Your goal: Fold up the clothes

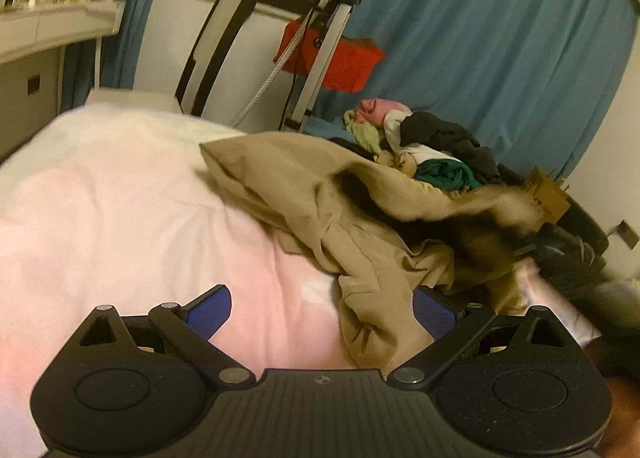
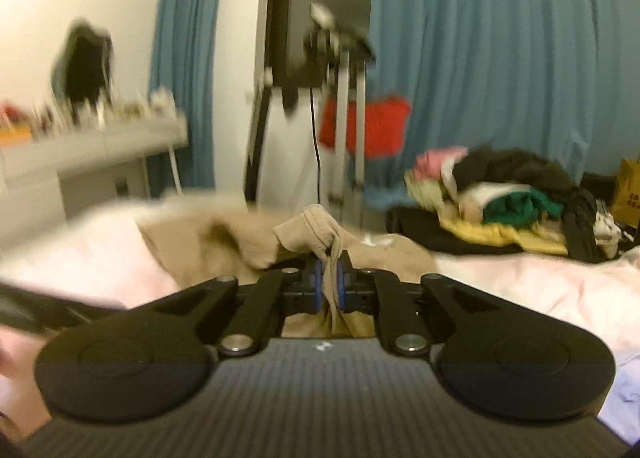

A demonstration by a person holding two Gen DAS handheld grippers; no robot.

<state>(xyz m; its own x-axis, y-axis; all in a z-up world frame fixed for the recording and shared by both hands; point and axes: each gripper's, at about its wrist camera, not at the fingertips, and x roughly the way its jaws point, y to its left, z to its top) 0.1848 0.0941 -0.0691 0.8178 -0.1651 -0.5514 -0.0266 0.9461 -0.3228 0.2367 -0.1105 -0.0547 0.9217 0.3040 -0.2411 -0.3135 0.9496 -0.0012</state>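
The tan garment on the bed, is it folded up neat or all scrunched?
Scrunched, not folded. The tan garment lies in a rumpled heap on the pink bedsheet.

Left gripper (image 1: 322, 308): black ribbed body | two round side discs | silver pivot screws | blue ribbed pads | small cross mark at centre || Right gripper (image 2: 330, 284): same build, colours, markings

My bed (image 1: 100, 194), pink-white cover, bears 1 crumpled tan garment (image 1: 320, 194) and 1 mixed clothes pile (image 1: 432, 146).
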